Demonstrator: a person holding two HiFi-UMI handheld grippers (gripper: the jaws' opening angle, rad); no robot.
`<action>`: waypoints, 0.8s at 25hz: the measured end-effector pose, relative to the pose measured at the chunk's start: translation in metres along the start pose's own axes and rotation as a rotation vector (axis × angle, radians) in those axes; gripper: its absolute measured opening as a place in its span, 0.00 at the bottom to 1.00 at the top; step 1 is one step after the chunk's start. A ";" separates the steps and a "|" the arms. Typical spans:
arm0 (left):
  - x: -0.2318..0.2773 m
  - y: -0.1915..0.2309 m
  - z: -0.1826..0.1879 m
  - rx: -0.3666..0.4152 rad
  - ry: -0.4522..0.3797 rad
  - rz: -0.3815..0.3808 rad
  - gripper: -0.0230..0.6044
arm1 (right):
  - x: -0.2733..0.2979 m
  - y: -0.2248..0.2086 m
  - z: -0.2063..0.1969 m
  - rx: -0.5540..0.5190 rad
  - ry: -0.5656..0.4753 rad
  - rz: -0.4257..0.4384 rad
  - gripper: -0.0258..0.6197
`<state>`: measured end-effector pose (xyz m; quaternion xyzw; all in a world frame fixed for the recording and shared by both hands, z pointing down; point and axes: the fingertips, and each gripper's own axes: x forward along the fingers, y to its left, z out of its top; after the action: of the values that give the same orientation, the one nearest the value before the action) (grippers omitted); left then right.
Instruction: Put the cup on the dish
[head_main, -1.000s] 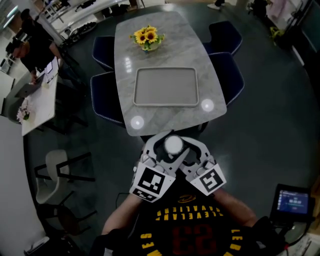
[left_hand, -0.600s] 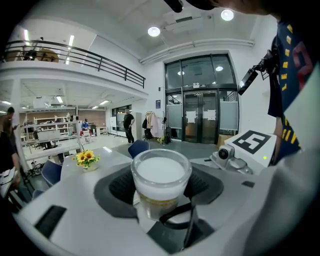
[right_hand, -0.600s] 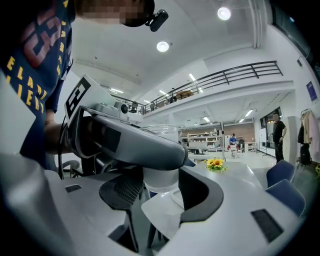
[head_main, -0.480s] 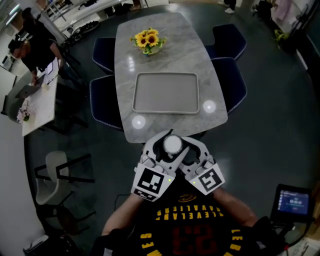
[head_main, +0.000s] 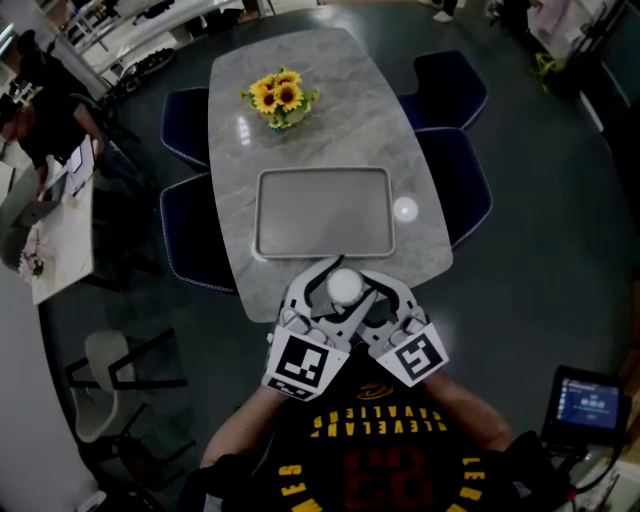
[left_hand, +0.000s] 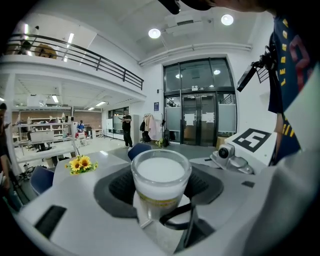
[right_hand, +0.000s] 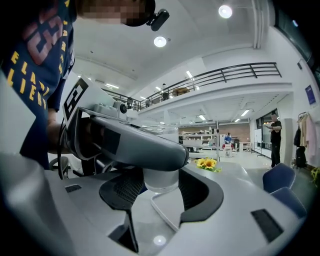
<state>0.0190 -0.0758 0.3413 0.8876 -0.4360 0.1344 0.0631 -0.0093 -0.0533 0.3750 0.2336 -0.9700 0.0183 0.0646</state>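
A clear cup (head_main: 345, 287) full of something white hangs just over the near end of the marble table (head_main: 235, 150). Both grippers enclose it from my side, their jaws crossing. The left gripper (head_main: 335, 292) has its dark curved pads against the cup (left_hand: 161, 175). My right gripper (head_main: 358, 292) also presses on the cup (right_hand: 160, 184), and a left jaw crosses in front of it in the right gripper view. The dish, a flat grey rectangular tray (head_main: 325, 212), lies on the table just beyond the cup.
A bunch of sunflowers (head_main: 278, 98) stands on the table beyond the tray. Dark blue chairs (head_main: 455, 185) flank both long sides of the table. A person (head_main: 45, 100) sits at a white desk at far left. A small screen (head_main: 590, 405) glows at lower right.
Both grippers have carried the cup forward. The table's near end, earlier ahead of the cup, now lies under it, and the tray is much closer.
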 end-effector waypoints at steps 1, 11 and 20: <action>0.005 0.008 0.001 0.000 0.000 -0.003 0.45 | 0.007 -0.006 0.001 0.001 0.005 -0.004 0.39; 0.048 0.075 0.005 0.041 0.028 -0.008 0.45 | 0.068 -0.060 0.001 0.013 0.017 -0.014 0.39; 0.067 0.116 -0.001 0.027 0.037 -0.021 0.45 | 0.107 -0.084 -0.002 0.005 0.040 -0.019 0.39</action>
<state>-0.0335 -0.1972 0.3618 0.8903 -0.4234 0.1562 0.0605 -0.0652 -0.1758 0.3917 0.2425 -0.9663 0.0246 0.0834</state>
